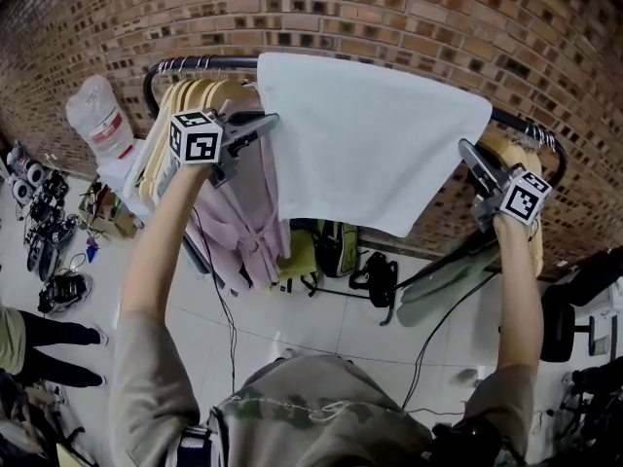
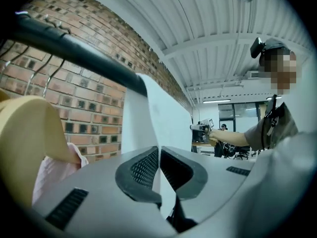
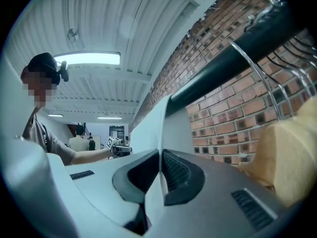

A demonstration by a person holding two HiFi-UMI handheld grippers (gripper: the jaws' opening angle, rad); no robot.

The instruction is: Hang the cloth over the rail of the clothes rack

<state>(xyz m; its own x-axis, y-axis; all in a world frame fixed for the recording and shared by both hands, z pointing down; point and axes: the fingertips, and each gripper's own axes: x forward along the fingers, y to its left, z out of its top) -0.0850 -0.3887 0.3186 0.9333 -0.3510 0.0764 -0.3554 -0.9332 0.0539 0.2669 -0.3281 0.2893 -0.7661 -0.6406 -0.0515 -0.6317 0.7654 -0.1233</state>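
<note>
- Head view: the cloth (image 1: 375,154) is hanging over the rail (image 1: 200,63), spread flat in front of the brick wall (image 1: 389,8).
- The left gripper (image 1: 265,122) is pinching the cloth's left edge just under the rail. The right gripper (image 1: 466,150) is pinching its right edge, a little lower.
- Wooden hangers (image 1: 185,100) are crowding the rail left of the cloth, and a pink garment (image 1: 243,207) is hanging below them, touching the cloth's left side. A green bag (image 1: 333,246) is lying on the floor under the cloth.
- Left gripper view: the left gripper (image 2: 159,158) is clamping its jaws together on the cloth (image 2: 161,115), whose edge is running down between the pads (image 2: 143,168).
- The rail (image 2: 74,48) is passing above, with a hanger (image 2: 29,133) and the pink garment (image 2: 49,175) at the left. The right gripper (image 2: 200,127) is showing far off along the cloth.
- Right gripper view: the right gripper (image 3: 160,166) is also squeezing its jaws closed on the cloth (image 3: 148,130), with a thin fold sitting between the pads (image 3: 176,175).
- The rail (image 3: 223,68) is running over it, and a hanger (image 3: 292,152) is hanging at the right.
</note>
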